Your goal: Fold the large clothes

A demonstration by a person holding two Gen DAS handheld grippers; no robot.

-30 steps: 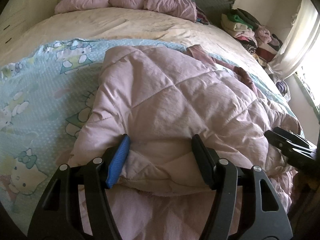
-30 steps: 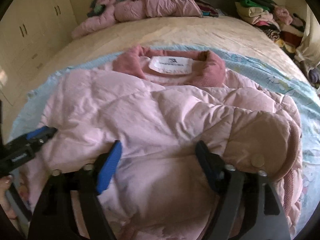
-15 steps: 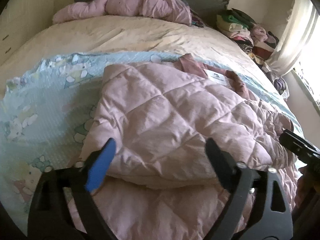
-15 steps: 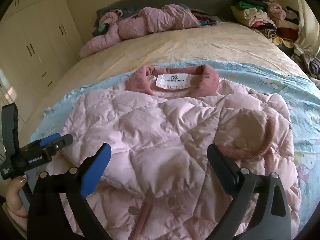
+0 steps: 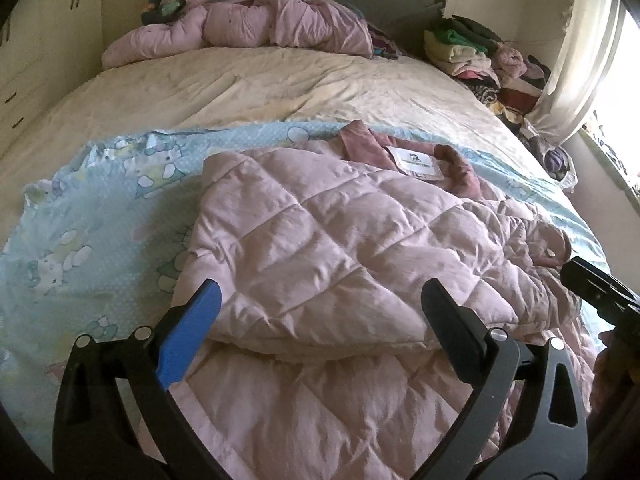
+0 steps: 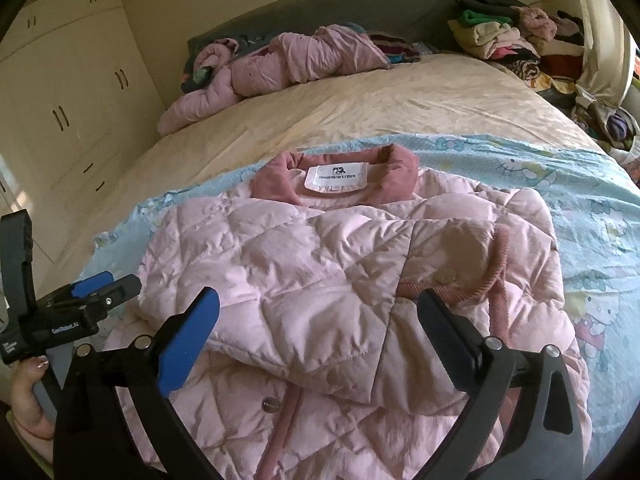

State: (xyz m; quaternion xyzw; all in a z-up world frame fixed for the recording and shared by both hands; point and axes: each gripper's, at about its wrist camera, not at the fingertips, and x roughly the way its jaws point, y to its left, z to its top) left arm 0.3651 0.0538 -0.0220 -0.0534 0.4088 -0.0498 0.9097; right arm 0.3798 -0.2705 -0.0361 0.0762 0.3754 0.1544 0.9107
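left gripper: jaws just opened, wide apart, off the fold, lifted back | right gripper: jaws just opened, released, raised | pink quilted jacket: folded on blue blanket on bed

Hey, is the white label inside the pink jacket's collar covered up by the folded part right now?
No, the white label lies in plain view inside the collar, beyond the folded edge of the pink jacket.

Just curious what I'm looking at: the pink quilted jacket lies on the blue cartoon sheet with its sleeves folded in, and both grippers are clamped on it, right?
Not quite. Both the left gripper and the right gripper are open, clear of the pink quilted jacket, as each wrist view shows. It does lie on the blue cartoon sheet, sleeves folded in.
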